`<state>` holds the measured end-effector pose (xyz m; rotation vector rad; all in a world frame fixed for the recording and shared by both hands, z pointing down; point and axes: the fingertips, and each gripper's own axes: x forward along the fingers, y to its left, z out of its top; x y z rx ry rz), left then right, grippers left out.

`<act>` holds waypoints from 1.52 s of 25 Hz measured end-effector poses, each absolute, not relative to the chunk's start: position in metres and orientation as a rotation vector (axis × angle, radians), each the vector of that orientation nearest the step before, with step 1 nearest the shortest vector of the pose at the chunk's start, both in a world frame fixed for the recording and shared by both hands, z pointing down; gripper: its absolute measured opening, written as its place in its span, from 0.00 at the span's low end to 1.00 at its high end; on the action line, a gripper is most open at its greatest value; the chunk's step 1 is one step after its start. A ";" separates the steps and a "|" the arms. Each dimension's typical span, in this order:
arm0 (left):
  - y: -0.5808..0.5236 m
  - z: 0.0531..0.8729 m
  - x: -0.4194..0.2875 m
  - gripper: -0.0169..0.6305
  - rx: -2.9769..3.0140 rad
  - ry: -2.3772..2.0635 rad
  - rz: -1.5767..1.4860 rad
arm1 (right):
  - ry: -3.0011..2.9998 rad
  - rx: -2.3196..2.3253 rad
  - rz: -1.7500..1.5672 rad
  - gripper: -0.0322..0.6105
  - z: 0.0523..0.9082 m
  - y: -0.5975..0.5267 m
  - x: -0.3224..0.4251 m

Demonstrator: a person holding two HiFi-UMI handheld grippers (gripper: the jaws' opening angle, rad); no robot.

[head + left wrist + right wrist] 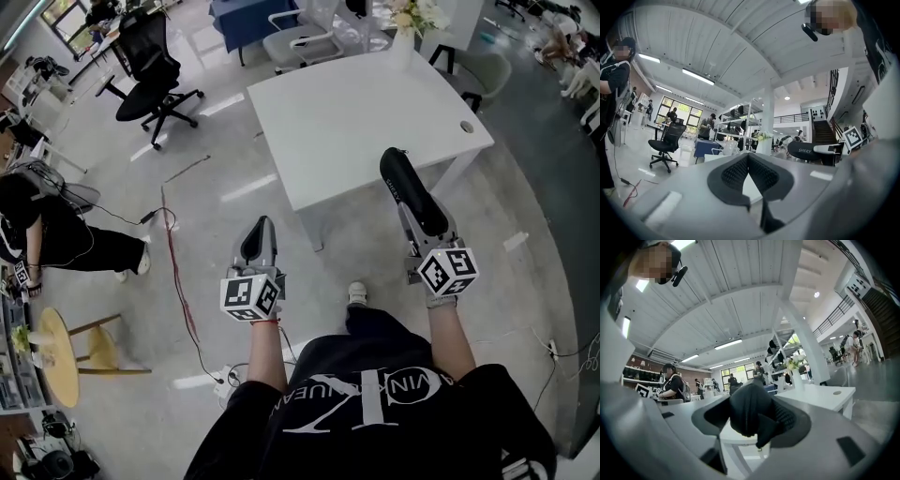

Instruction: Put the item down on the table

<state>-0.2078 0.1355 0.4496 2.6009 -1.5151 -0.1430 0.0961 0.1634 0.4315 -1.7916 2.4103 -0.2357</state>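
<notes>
A black oblong case [412, 192] with white lettering sits in my right gripper [409, 208], which is shut on it above the floor just off the white table's [356, 112] near edge. From the right gripper view the case [746, 412] bulges dark and ribbed between the jaws of that gripper [757, 422]. The left gripper view catches the same case [806, 151] off to its right. My left gripper [261, 227] is held lower left over the floor; its pads [736, 172] meet with nothing between them.
A vase of flowers [405, 26] stands at the table's far edge, and a cable hole [466, 127] is near its right corner. A black office chair [155, 75], a white chair [300, 42], a crouching person [37, 234], a red cable [178, 281] and a round wooden stool [61, 356] surround it.
</notes>
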 end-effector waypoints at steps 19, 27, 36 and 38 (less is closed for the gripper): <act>0.017 0.448 -0.140 0.05 2.598 -1.546 -0.069 | 2.450 -1.719 -0.322 0.44 0.446 0.036 0.158; -0.004 0.456 -0.123 0.05 2.592 -1.542 -0.026 | 2.458 -1.696 -0.358 0.44 0.456 0.012 0.174; -0.053 0.469 -0.118 0.05 2.569 -1.545 -0.008 | 2.458 -1.715 -0.436 0.44 0.480 -0.034 0.182; -0.073 0.466 -0.116 0.05 2.569 -1.555 -0.025 | 2.452 -1.721 -0.438 0.44 0.478 -0.054 0.188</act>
